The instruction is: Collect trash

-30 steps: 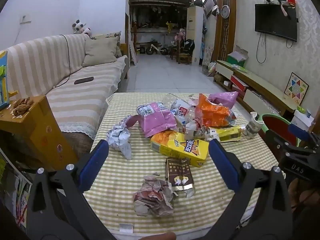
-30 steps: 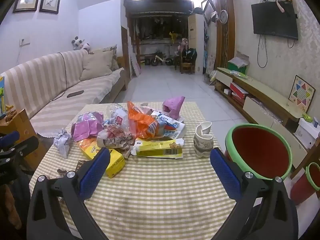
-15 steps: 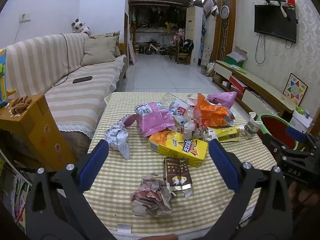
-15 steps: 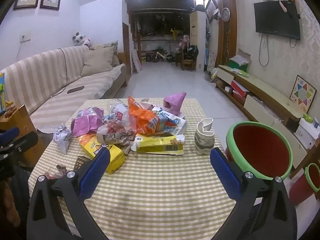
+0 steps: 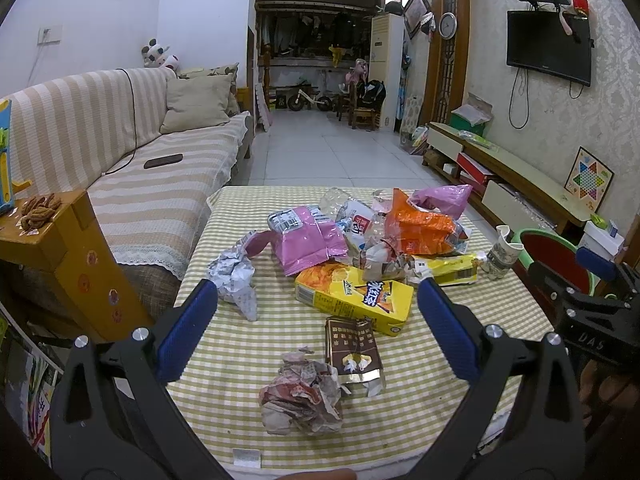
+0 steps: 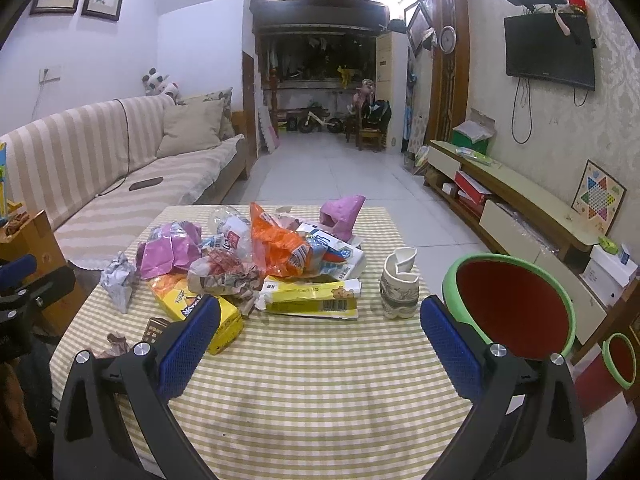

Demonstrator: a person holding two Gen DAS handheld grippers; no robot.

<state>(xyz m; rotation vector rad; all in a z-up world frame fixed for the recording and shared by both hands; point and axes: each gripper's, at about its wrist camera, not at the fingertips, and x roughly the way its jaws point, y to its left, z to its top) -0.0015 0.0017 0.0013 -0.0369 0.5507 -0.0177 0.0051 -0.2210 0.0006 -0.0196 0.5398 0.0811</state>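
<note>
Both claws hang spread wide and empty above the near edge of the green-and-cream checked cloth surface (image 6: 320, 392): the left claw (image 5: 316, 332) over the left half, the right claw (image 6: 320, 340) over the right. Nearest the left claw lies a crumpled reddish-grey paper wad (image 5: 302, 398), touching a flattened brown foil wrapper (image 5: 354, 346). Just beyond sits a yellow cardboard snack box (image 5: 354, 296), with a crumpled white-blue paper ball (image 5: 236, 280) to its left. Behind them lie a pink plastic bag (image 5: 308, 242), an orange crisp bag (image 6: 278, 246), a flat yellow barcoded packet (image 6: 312, 298) and a crushed white paper cup (image 6: 398, 284). The green-rimmed red bin (image 6: 516, 304) stands just off the surface's right edge. By my reading, collecting has hardly begun: all visible trash lies uncollected.
</note>
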